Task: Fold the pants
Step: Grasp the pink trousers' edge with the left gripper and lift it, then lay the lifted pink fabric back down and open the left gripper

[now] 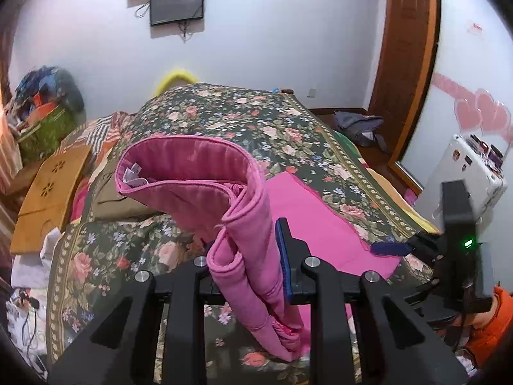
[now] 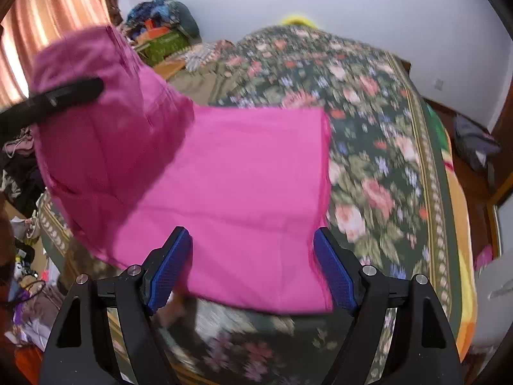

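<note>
Left gripper (image 1: 256,256) is clamped tight on the bright pink fabric pants (image 1: 247,231), its blue-padded fingers (image 1: 283,256) pressing a thick bunched fold of the waistband end between them, and that end rides up off the bed, the ribbed pink waistband curling open with a small white label (image 1: 134,173) showing inside. Over on the other side, the right gripper (image 2: 253,266) stands spread wide, blue textured pads (image 2: 335,272) well apart, nothing between them, hovering low over the near edge of the flat part of the pants; the right wrist view is motion-blurred, so whether a pad touches cloth I cannot tell. From that view the pants spread as a flat pink panel across the dark green floral bedspread (image 2: 384,160), while the left portion rises in a lifted hump with a black finger of the left gripper (image 2: 64,94) laid across it. Out beyond the cloth, an olive-brown garment (image 1: 118,199) lies on the bedspread just behind the raised waistband, and a light wooden board with flower-shaped cutouts (image 1: 48,192) leans at the left edge of the bed. Farther back, a green box heaped with colourful clothes (image 1: 45,122) sits by the white wall, two dark screens (image 1: 176,3) hang above, and a brown wooden door (image 1: 407,48) stands at right.
</note>
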Available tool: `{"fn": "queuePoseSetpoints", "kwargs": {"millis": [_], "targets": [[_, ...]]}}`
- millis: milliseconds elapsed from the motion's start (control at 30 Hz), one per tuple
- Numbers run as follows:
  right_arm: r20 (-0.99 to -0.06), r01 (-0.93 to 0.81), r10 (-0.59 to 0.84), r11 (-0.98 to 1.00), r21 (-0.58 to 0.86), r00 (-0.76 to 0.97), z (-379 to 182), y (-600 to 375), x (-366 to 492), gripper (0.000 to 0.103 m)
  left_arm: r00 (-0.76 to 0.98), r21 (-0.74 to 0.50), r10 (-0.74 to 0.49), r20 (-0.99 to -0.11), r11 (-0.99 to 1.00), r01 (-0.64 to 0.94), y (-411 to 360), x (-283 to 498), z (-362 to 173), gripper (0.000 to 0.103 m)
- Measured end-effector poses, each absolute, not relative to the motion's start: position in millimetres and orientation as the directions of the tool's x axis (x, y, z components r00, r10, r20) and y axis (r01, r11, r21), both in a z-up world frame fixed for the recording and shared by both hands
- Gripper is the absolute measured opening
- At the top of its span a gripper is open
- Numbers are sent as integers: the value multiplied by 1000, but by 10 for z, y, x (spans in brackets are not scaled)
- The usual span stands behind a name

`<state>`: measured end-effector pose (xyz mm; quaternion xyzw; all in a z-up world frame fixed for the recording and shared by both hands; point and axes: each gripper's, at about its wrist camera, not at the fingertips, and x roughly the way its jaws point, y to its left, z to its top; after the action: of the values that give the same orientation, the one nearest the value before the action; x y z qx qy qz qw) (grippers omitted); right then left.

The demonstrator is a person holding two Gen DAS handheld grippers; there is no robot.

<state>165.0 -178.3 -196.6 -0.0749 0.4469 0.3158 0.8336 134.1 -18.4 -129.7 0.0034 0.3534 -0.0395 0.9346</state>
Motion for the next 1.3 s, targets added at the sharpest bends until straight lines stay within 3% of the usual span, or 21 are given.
{"fn": "queuePoseSetpoints", "kwargs": {"millis": [433, 567, 733, 1300], "targets": [[-768, -574, 512, 785, 235, 385, -1977, -1998, 1642, 77, 695, -98, -183, -695, 982, 160, -538, 1590, -1321, 22], [-748, -544, 499, 809, 221, 438, -1886, -2217, 1623, 77, 689, -94, -189, -700, 980, 173, -612, 1639, -1343, 22], [-789, -500, 439, 844, 196, 431, -2080, -2303, 1718, 77, 672, -92, -197, -714, 978, 189, -723, 1711, -1407, 22], [-770, -493, 477, 835, 246, 424, -2151, -2336, 1716, 77, 573, -124, -240, -784, 964, 234, -1055, 1873, -1801, 22]]}}
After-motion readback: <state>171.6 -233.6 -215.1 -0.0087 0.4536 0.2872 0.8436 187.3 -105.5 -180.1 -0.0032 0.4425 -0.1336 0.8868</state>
